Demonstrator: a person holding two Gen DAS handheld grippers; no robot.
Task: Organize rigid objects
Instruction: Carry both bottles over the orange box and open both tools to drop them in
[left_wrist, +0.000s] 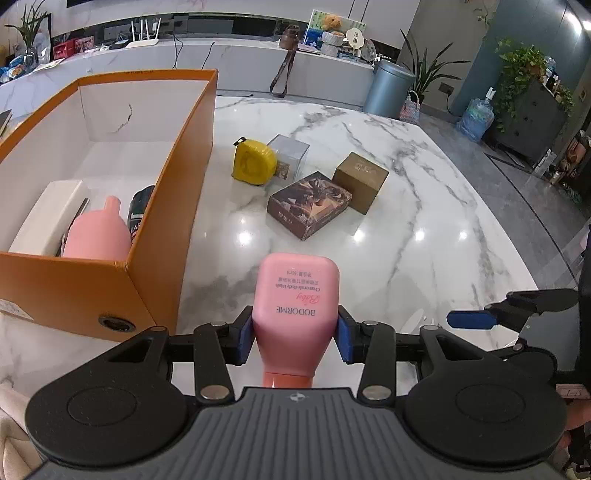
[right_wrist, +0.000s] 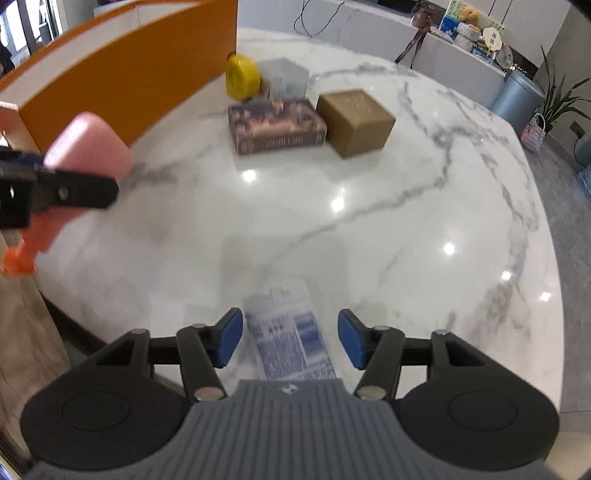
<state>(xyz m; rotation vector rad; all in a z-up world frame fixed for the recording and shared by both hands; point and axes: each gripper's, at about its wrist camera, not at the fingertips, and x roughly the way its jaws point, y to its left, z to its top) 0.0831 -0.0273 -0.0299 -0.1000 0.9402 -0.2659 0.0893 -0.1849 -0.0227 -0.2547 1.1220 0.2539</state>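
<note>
**Pink bottle gripped beside the box**

The left gripper (left_wrist: 295, 332) clamps a pink bottle (left_wrist: 297, 295) (label upside down) above the marble table (left_wrist: 424, 221), the orange box (left_wrist: 166, 206) at its 10 o'clock. The right gripper (right_wrist: 290, 338) stands wide, fingers clear of a blurred packet (right_wrist: 290, 332) lying between them. A tape measure (left_wrist: 254, 161) and small boxes sit at 12 o'clock.
</note>
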